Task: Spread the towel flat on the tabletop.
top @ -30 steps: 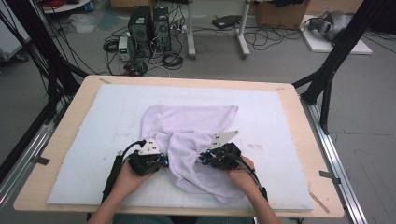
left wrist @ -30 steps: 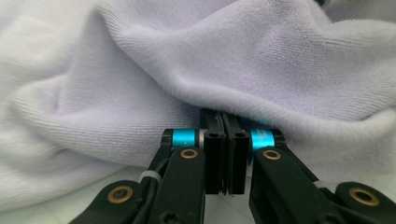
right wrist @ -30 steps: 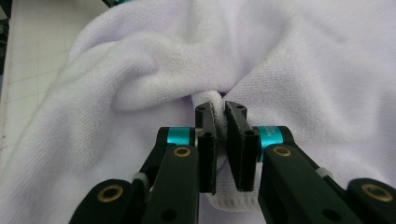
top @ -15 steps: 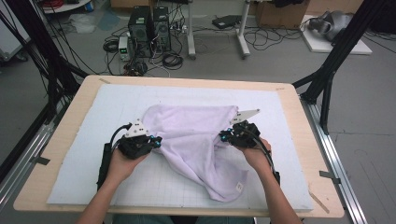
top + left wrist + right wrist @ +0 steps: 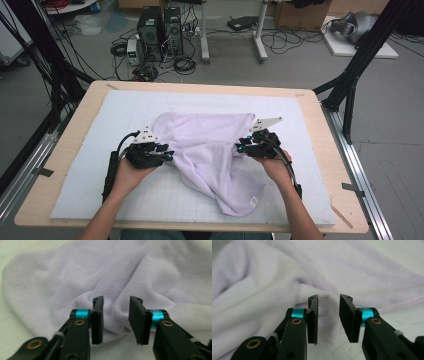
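Towel (image 5: 210,152), lilac terry, lies rumpled mid-mat (image 5: 100,130) between your 2 grippers: soft, light, limp, so it will sag and bunch. Left gripper (image 5: 116,315) and right gripper (image 5: 328,313) have just been opening, jaws released, folds loose between them. Pinch the stitched hem (image 5: 402,303).

No readable text anywhere. Small white tag on the lavender towel (image 5: 210,155), at its lower corner, lower centre of the high view, is too small and blurred to read. Nothing legible on floor gear either.
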